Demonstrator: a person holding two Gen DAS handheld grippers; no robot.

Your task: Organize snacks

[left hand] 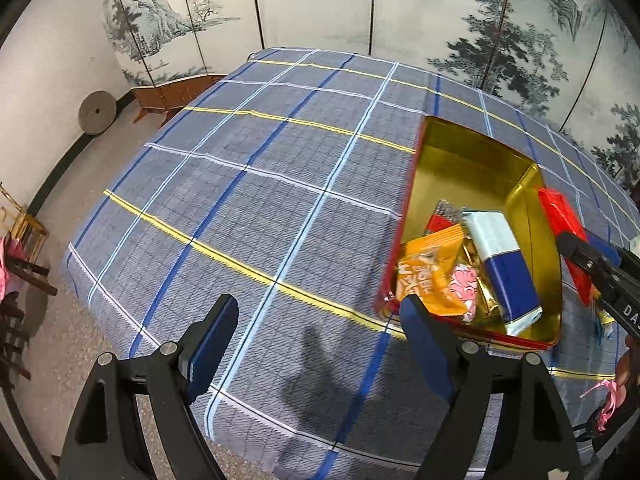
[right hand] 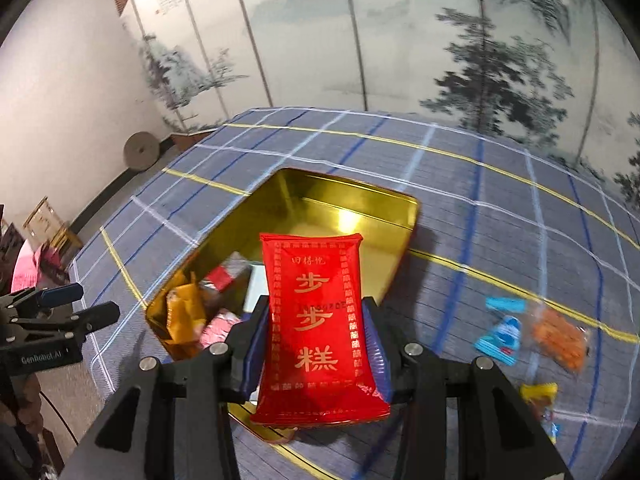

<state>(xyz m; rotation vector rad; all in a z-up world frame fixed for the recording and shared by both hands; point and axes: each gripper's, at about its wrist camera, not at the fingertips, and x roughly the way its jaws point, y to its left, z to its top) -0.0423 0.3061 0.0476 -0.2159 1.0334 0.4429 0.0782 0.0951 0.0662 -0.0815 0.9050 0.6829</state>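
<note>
Behind the worktop stands a folding screen painted with ink pines and hills, and a blue plaid cloth covers the surface. Your right gripper is clamped on a red snack packet, holding it upright by its two long edges, just above the near end of the gold tin. Your left gripper hangs with its jaws spread and nothing between them, beside the tin's near corner. Several wrapped snacks already lie in the tin; a blue packet, an orange packet and a yellow candy lie on the cloth to the right. That red packet looks light, soft and glossy, likely to slip or crumple. Hold it mid-body, gently, and lower it flat.
</note>
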